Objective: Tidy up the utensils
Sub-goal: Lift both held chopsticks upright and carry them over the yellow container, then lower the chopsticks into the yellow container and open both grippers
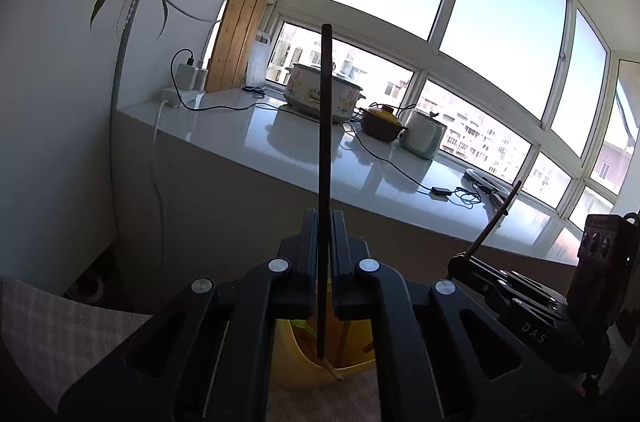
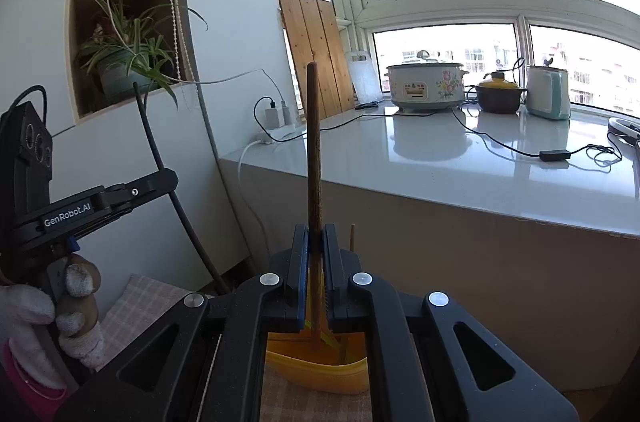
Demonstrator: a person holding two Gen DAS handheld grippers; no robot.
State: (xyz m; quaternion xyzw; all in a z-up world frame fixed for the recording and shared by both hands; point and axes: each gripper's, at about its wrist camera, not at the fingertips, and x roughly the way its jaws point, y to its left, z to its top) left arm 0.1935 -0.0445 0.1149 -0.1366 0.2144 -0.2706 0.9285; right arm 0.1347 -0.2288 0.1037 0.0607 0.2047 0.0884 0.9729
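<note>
Left claw (image 1: 324,222): your jaws are closed onto a dark chopstick (image 1: 325,158) — it stands upright between them, its lower tip hanging inside the yellow holder (image 1: 298,362).
Right claw (image 2: 316,236): closed too, pinching a brown wooden chopstick (image 2: 314,150), upright, with its lower end down in the same yellow holder (image 2: 320,374).
Holder: it sits on a checked cloth (image 2: 304,400) just below both claws, and you can see other sticks already leaning inside it.
Your left hand (image 2: 68,306): gloved, gripping the handle of the left tool at the left edge of the right view.
Counter (image 2: 460,166): white and glossy, beyond the holder, with black cables trailing across it.
On the counter: a flowered cooker (image 2: 426,84), a brown pot with a yellow lid (image 2: 500,94) and a white-and-teal kettle (image 2: 548,92) — all in a row by the window.
Wall niche: a potted plant (image 2: 128,62) up on the left.
</note>
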